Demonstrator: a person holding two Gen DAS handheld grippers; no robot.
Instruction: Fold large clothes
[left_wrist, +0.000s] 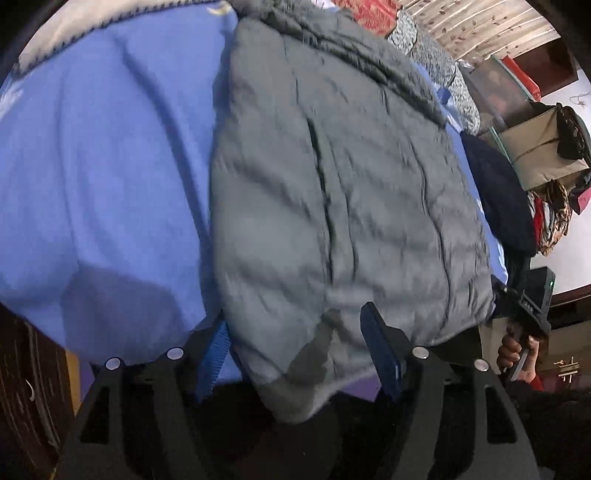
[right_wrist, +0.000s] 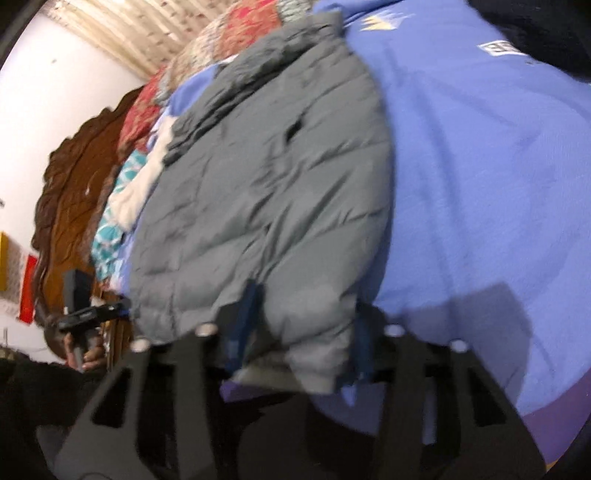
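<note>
Soft indoor light, motion blur, fisheye warp

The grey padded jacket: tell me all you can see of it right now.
The grey padded jacket is quilted and puffy, with a dark slit pocket and a bunched collar or hood at the far end. It lies flat on the blue bedsheet. Its near hem sits between the open fingers of the left tongs and of the right tongs, one at each corner.

Bed (left_wrist: 92, 177) – blue sheet; grey puffer jacket (left_wrist: 332, 206) spread flat on it
</note>
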